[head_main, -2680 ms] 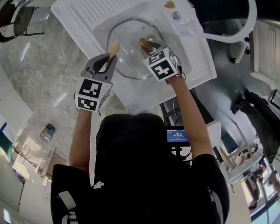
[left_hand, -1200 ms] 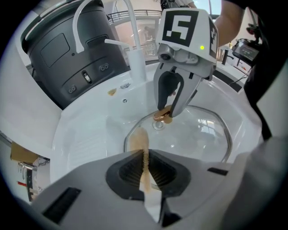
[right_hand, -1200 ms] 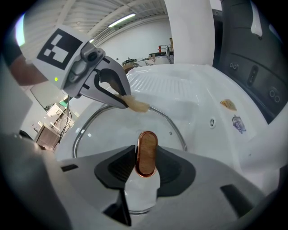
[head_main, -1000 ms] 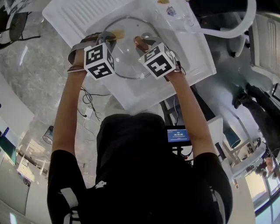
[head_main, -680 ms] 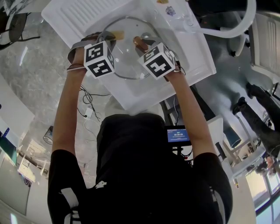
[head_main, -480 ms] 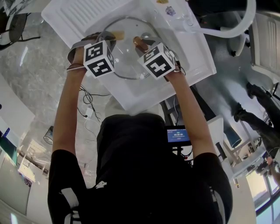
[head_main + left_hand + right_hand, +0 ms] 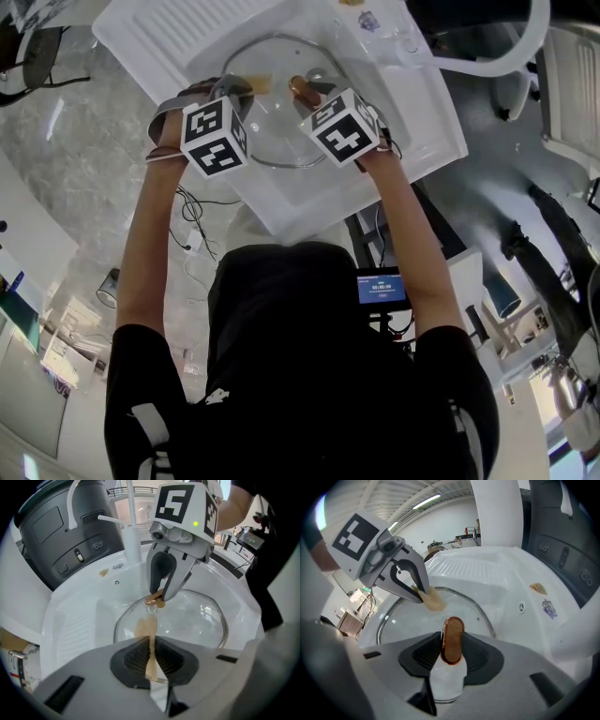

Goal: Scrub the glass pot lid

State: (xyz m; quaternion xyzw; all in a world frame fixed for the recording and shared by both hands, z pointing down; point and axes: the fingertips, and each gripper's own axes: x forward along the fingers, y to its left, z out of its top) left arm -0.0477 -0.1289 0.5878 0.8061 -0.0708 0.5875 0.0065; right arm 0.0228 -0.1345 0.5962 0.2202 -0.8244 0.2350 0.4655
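The glass pot lid [image 7: 281, 131] lies knob-up in the upper middle of the head view, round, clear and metal-rimmed. Its copper-coloured knob [image 7: 302, 89] (an upright oblong) is clamped between the jaws of the right gripper [image 7: 452, 653]. A thin tan scrub pad [image 7: 149, 634], pinched in the left gripper [image 7: 151, 660], rests its free end on the glass just left of the knob.

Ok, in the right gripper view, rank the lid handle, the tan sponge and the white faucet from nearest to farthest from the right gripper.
1. The lid handle, held by the right gripper.
2. The tan sponge, just beyond, to the left.
3. The white faucet, far back, upper right.
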